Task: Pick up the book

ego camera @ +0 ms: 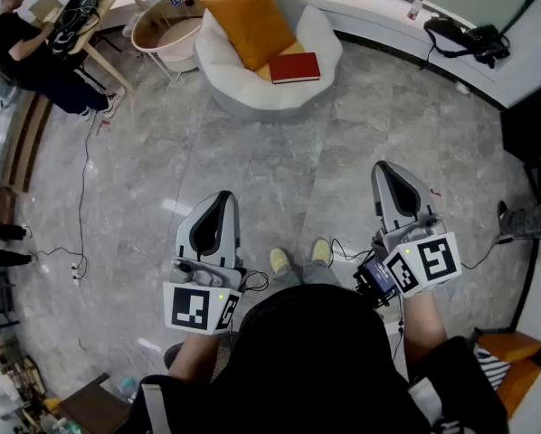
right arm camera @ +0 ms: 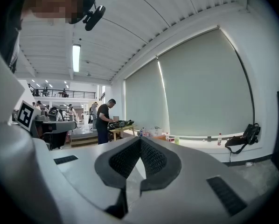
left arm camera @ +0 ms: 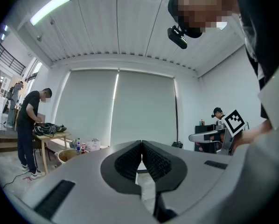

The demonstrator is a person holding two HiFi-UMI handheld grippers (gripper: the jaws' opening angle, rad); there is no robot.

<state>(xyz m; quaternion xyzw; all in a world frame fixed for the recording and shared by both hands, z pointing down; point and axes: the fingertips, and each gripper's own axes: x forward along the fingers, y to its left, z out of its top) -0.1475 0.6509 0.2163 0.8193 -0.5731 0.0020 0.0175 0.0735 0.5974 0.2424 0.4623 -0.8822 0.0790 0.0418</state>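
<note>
Floor (ego camera: pixel 279 161): grey stone tiles fill most of the head view; a thin cable (ego camera: pixel 83 197) trails across them at the left.
Ledge (ego camera: pixel 388 12): a long white curved ledge runs along the far wall, behind the armchair.
Armchair (ego camera: pixel 243 84): white and round, on the floor at the top centre, well apart from both grippers.
Person at table (ego camera: pixel 22 48): dressed in black, standing at a wooden table (ego camera: pixel 103 21) in the top left corner.
Cushion (ego camera: pixel 251 18): orange, propped upright against the armchair's back.
Left gripper (ego camera: pixel 222 197): held level above the floor, pointing toward the armchair; in its own view the ribbed pads meet at the tip and nothing lies between them.
Right gripper (ego camera: pixel 385 166): beside the left one, tipped slightly downward; its jaws are also pressed together on nothing.
Bag (ego camera: pixel 469 36): black, with straps, lying on the ledge at the right.
Book (ego camera: pixel 295 67): red, lying flat on the armchair's seat, just beside the cushion's lower right corner, untouched and far ahead of both grippers.
Shoes (ego camera: pixel 279 260): the wearer's pale yellow toes show between the grippers.
</note>
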